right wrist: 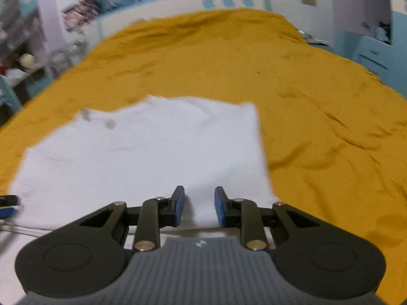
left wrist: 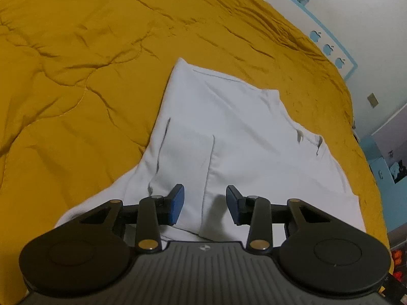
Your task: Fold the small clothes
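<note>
A white garment [left wrist: 244,132] lies partly folded on a mustard-yellow quilt [left wrist: 76,81], with one layer turned over the near left part. My left gripper [left wrist: 205,203] hovers over its near edge with the blue pads apart and nothing between them. In the right wrist view the same white garment [right wrist: 142,152] spreads out ahead, blurred. My right gripper [right wrist: 199,207] stands over its near right corner, the jaws a narrow gap apart, with no cloth pinched between them. The other gripper's tip [right wrist: 9,204] shows at the left edge.
The quilt [right wrist: 318,139] covers the whole bed around the garment. A white and blue headboard [right wrist: 178,7] with apple cut-outs stands at the far end. Blue drawers [right wrist: 374,53] are at the right, and cluttered shelves [right wrist: 23,61] at the left.
</note>
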Demonstrator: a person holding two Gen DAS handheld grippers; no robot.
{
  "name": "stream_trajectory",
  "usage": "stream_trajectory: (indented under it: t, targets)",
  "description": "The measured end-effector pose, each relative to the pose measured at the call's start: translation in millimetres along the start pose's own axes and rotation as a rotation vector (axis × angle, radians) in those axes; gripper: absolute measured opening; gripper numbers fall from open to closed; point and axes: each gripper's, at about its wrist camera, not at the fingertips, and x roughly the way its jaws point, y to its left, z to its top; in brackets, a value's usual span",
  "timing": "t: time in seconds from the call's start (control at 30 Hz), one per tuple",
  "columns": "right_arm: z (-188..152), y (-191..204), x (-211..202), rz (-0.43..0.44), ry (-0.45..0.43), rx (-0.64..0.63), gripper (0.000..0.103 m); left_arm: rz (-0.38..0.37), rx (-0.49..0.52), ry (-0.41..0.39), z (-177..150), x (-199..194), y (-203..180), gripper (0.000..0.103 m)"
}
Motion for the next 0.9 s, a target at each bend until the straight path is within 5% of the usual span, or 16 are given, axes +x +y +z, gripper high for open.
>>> stream_trajectory:
  t: [0.13, 0.37, 0.43, 0.53, 0.7, 0.9]
  targets:
    - [-4.0, -20.0, 5.8, -0.018, 0.022, 0.052, 0.01, -0.035, -0.009, -0.007, -1.2, -3.1, 6.6, 0.046]
    - [3.2, -31.2, -2.7, 0.031, 0.054, 0.089, 0.015, -0.05, 0.023, -0.019, -2.3, -17.0, 3.2, 0.043]
    - [11.4, -29.9, -28.6, 0.073, 0.03, 0.081, 0.021, -0.069, 0.062, 0.007, 3.5, -35.8, -6.8, 0.044]
    - [13.0, -29.2, -89.5, 0.128, -0.032, 0.044, 0.032, -0.146, 0.155, -0.008, 2.3, -87.9, -18.0, 0.057]
    - [-19.3, -56.3, -192.1, 0.216, -0.092, 0.03, 0.042, -0.289, 0.225, 0.041, -27.3, -173.2, -5.3, 0.075]
    - [-88.4, -103.2, -263.1, 0.19, -0.009, 0.081, 0.043, -0.306, 0.185, 0.096, -72.7, -249.3, 50.0, 0.076]
